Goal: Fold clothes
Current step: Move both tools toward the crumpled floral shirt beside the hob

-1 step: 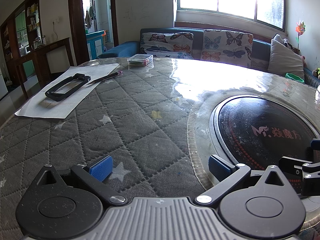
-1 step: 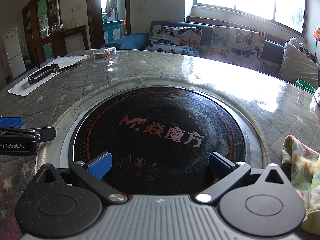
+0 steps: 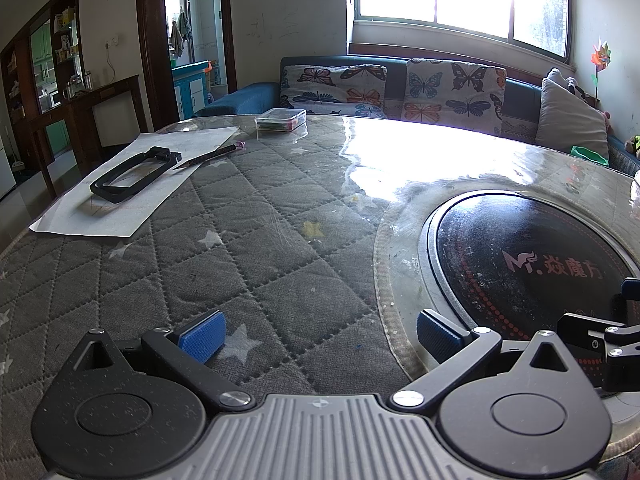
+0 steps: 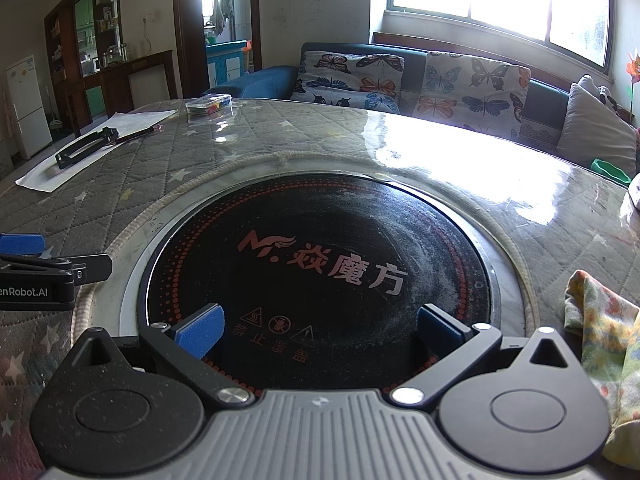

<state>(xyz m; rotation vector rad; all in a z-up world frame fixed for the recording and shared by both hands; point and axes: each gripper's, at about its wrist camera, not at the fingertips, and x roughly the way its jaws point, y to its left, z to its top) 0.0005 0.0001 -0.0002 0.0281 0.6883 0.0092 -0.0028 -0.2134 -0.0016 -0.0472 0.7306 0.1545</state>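
Quilted worktop (image 3: 224, 264) with inset black hob (image 4: 320, 272): no change is seen between frames, both tools, left (image 3: 318, 334) and right (image 4: 320, 330), held apart and empty; the floral garment (image 4: 604, 340) lies unfolded right of the hob, so folding is judged not begun.

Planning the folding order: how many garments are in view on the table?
1: a floral cloth at the right edge of the table, beside the right gripper. More may lie out of frame.

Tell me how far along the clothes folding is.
Nothing looks done yet. The floral garment lies crumpled at the table's right edge, untouched. Nothing is in hand: the left gripper and right gripper hover with jaws open and empty. All folding remains.
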